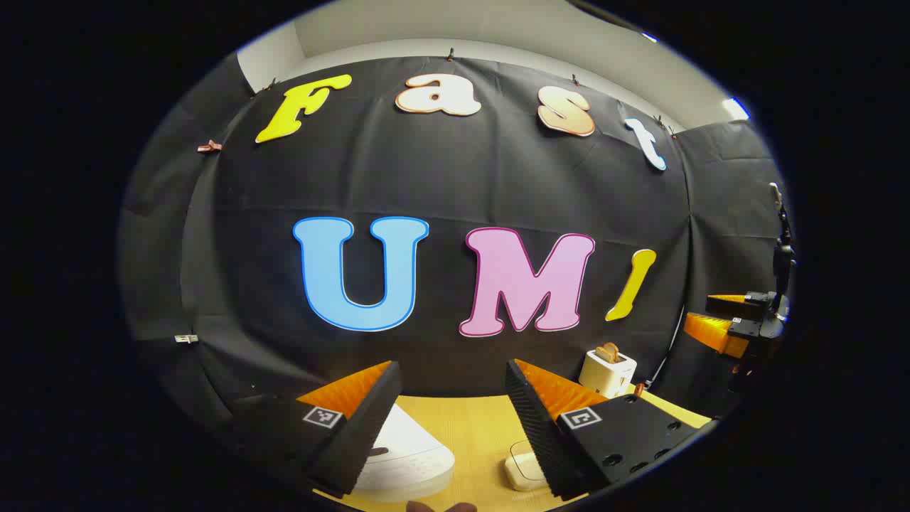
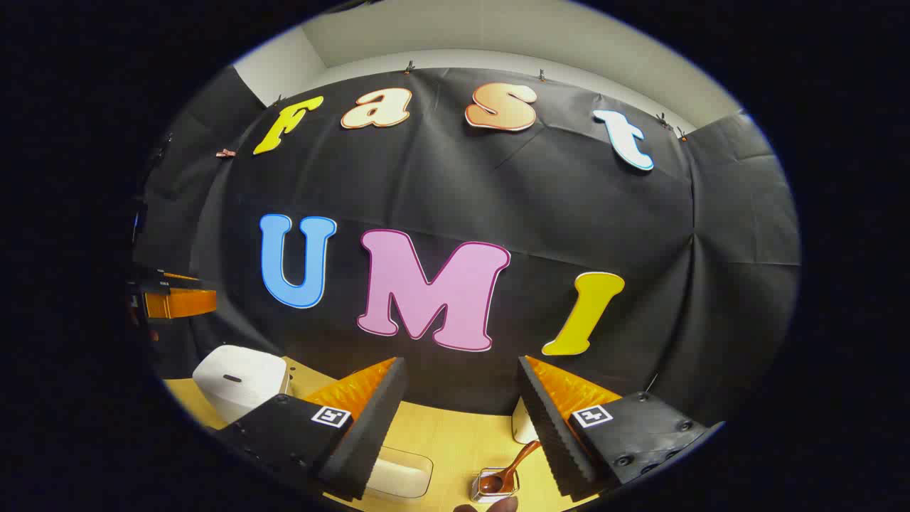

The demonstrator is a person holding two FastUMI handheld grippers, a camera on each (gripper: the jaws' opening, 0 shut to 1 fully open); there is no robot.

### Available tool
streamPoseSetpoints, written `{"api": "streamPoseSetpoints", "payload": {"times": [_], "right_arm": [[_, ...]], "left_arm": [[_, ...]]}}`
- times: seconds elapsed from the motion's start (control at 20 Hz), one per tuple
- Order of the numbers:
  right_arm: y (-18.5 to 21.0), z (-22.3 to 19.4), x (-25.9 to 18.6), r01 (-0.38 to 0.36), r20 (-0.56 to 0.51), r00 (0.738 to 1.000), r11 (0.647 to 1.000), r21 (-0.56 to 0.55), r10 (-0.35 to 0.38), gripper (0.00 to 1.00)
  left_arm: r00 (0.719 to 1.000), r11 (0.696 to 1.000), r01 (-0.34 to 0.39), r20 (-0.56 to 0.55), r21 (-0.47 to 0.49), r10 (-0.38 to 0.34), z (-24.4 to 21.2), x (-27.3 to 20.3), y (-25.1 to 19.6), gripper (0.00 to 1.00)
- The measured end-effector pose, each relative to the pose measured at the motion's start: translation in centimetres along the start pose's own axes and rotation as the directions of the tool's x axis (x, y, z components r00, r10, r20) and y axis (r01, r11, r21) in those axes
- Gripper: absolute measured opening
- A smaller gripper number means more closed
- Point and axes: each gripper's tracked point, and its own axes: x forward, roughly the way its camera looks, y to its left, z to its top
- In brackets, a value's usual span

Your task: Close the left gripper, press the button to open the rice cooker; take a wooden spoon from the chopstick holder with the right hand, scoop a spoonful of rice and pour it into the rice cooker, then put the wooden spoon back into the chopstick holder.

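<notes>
So both tools, left (image 1: 452,427) and right (image 2: 462,434), hang wide open over the table (image 2: 455,441), the light, stiff wooden spoon (image 2: 506,469) stands bowl-down in its chopstick holder (image 2: 493,487), best pinched mid-handle, with the rice cooker (image 2: 238,380) to the left.

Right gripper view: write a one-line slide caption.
Open right gripper held above the wooden table, wooden spoon in its chopstick holder below, closed white rice cooker at left.

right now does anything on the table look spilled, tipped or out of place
Nothing stands out. The rice cooker sits upright with its lid shut, the wooden spoon rests in its holder, and the toaster stands upright with bread in it. No spill shows on the table.
</notes>
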Motion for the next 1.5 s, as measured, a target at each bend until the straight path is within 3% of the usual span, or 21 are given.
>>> {"api": "streamPoseSetpoints", "payload": {"times": [1.0, 1.25, 1.5], "right_arm": [[0.3, -0.4, -0.2, -0.003, -0.008, 1.0, 1.0, -0.022, 0.002, 0.96], [0.3, -0.6, 0.3, -0.005, -0.007, 1.0, 1.0, -0.02, 0.005, 0.96], [0.3, -0.7, 0.7, -0.007, -0.009, 1.0, 1.0, -0.023, 0.007, 0.96]], "left_arm": [[1.0, 1.0, 0.011, -0.009, -0.005, -0.011, -0.1, 0.0, -0.4, 0.95], [0.997, 1.0, 0.0, -0.076, -0.022, -0.002, -1.7, 0.6, 0.4, 0.94], [0.994, 0.999, -0.039, -0.104, -0.022, 0.036, -2.5, 1.5, 2.9, 0.1]]}}
